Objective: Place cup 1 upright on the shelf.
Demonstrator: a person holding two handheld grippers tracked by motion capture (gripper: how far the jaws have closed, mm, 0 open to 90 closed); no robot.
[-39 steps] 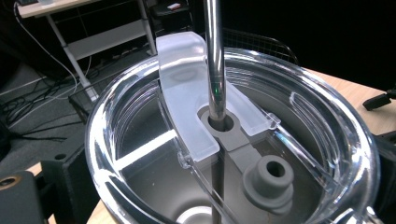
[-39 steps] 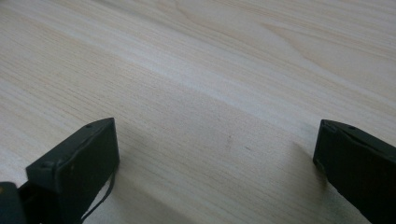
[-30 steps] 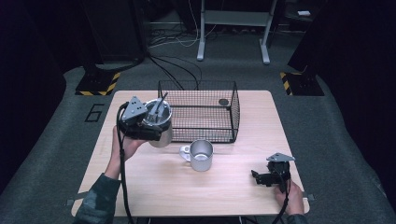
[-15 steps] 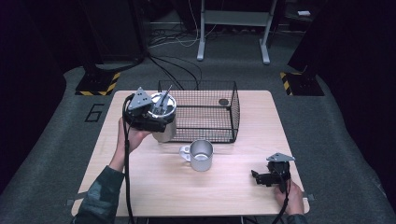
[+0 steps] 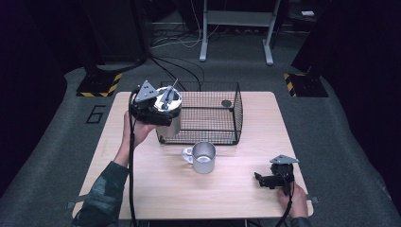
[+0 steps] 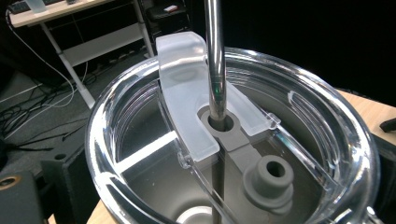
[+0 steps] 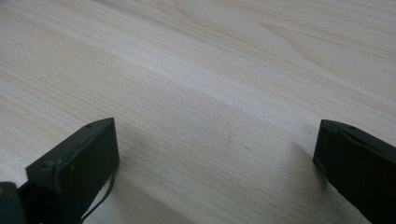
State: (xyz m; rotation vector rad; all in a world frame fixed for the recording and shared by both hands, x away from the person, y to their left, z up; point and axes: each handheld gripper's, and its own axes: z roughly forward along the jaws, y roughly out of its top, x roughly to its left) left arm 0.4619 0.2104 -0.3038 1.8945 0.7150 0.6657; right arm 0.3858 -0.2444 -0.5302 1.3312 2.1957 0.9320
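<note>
**Tumbler held up at the basket's left end**

On the left, the left tongs [image 5: 156, 109] are up off the table [image 5: 236, 189], clamped around a steel tumbler [image 5: 173, 124] that hangs at the left end of the wire basket [image 5: 208, 118], level with its top edge. From where the camera on those tongs looks, the tumbler's clear lid [image 6: 140, 121] sits right below: a frosted sliding tab [image 6: 187, 93] lies across it, and a metal straw [image 6: 215, 60] runs down through a grey grommet [image 6: 223, 125] into the cup. A second grey plug [image 6: 271, 179] sits just beside that hole.

Moving right, the black wire basket stands on the far half of the table, with a small dark round thing [image 5: 226, 102] lying on its floor near the far right corner. Just in front of the basket stands a metal mug [image 5: 203, 157], handle to the left, apart from both tongs.

At the near right corner, the right tongs [image 5: 265, 180] rest low on the table, their jaws spread wide with bare wood between them.
</note>
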